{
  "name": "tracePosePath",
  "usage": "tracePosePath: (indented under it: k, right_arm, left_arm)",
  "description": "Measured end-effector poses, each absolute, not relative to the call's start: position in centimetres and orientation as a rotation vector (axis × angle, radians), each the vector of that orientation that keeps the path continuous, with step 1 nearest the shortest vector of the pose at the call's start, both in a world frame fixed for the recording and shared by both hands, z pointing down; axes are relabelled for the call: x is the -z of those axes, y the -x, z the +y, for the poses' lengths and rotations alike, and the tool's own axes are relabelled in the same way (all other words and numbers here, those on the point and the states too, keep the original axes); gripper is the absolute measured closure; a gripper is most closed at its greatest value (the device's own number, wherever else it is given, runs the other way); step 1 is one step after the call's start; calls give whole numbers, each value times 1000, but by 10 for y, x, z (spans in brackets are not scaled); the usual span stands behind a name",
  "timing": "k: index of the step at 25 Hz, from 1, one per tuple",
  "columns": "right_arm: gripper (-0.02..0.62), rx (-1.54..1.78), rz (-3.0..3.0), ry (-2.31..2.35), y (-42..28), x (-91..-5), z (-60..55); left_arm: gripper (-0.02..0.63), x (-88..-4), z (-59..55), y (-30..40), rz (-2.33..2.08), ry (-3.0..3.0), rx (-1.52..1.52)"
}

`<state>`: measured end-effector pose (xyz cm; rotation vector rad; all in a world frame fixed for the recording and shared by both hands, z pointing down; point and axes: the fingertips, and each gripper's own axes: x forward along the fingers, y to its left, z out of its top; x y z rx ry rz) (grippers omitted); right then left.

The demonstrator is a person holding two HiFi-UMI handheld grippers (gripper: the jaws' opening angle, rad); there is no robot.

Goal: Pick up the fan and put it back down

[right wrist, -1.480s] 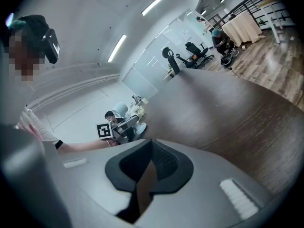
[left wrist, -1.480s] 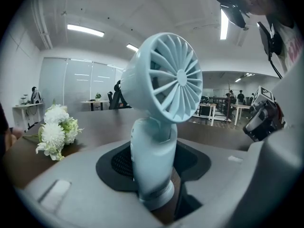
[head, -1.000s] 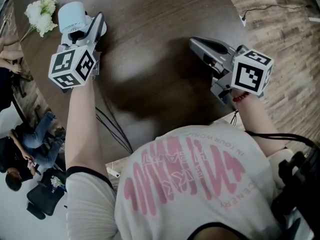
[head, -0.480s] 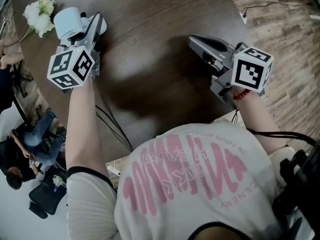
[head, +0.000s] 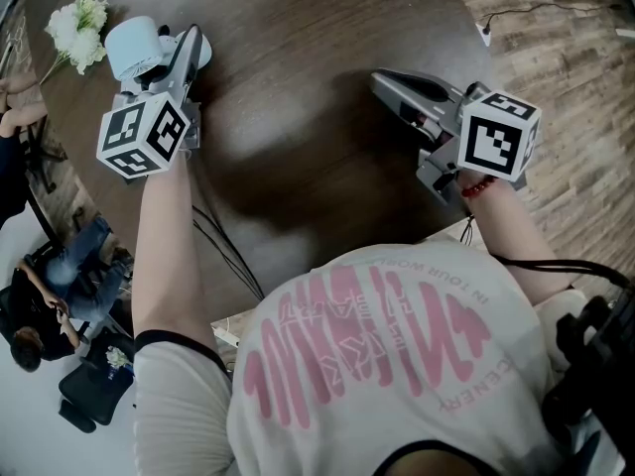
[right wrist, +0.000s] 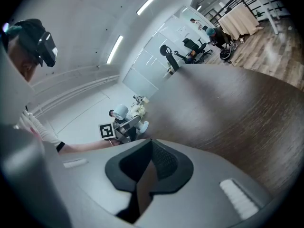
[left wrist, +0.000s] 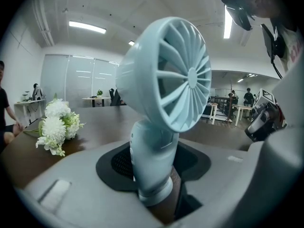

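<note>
Across the near scene spreads a dark brown round wooden table [head: 298, 97], with pale wood-plank floor [head: 566, 77] beyond its right edge, where a thin black cable [head: 516, 14] trails. At the table's far left lies a bunch of white flowers with green leaves [head: 79, 23]. The room around it is a bright white office with long ceiling strip lights [left wrist: 88, 27], glass partitions [left wrist: 71, 77] and desks at the far end. Seated people [head: 55, 291] show past the table's left edge.

The pale blue plastic handheld fan [left wrist: 164, 84] stands at the far left of the table, just right of the flowers. Its round grille head leans to the right above a thick stem. The left gripper [head: 191, 46] is clamped on that stem, its black pads on either side just above the fan's round foot. Whether the foot touches the tabletop cannot be told.

The right gripper [right wrist: 145, 148] hovers over the table's right part, well apart from the fan. Its jaws are pressed together at the tips with nothing between them.
</note>
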<state>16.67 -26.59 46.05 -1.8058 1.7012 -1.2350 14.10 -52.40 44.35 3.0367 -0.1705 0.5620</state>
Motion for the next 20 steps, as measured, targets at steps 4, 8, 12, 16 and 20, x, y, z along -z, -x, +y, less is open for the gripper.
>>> tracePosePath:
  k: [4,8,12,16,20]
  right_arm:
    - [589,1239,1702,1801,-164,-462,-263]
    - [589,1249,1694,1804,-166,-465,-261]
    - [589,1256,1679,1803,-166,-467,-262]
    - [589,1255,1671,1808,-166,-466,-256]
    - [589,1243,1662,1803,-164,-463,-253]
  left_arm:
    - [387,-443,-521,-140,-205,-3064,-553]
    - [387,-446,-522,-142,-239,-3078,-575]
    - [326,-453,-525,-142,-276,-3102,-625]
    - [304,-452,-520,-139,-292,-3120,-649]
    - [305,-453,-511,-128,-297,-3187,-736]
